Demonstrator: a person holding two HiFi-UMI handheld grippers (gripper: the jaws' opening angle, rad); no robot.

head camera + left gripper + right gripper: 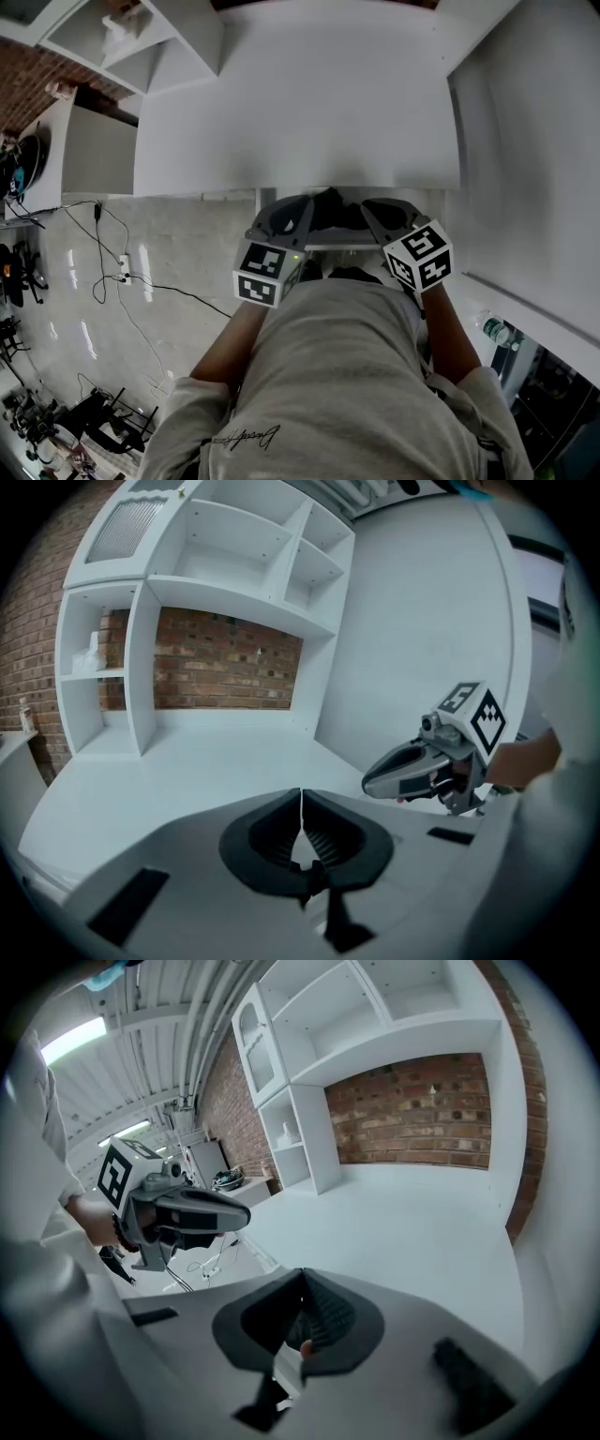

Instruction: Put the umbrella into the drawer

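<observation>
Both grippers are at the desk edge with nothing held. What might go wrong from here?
The left gripper and right gripper are shut, empty and close together, so they may knock each other.
No umbrella shows in any view; you may be reaching blind.
A corded power strip lies on the floor at your left: a trip hazard.

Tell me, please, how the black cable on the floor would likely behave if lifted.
The black cable lies in loose curves, so it would probably droop rather than hold shape. It looks thin, so likely light, though the white power strip it meets may drag along.
</observation>
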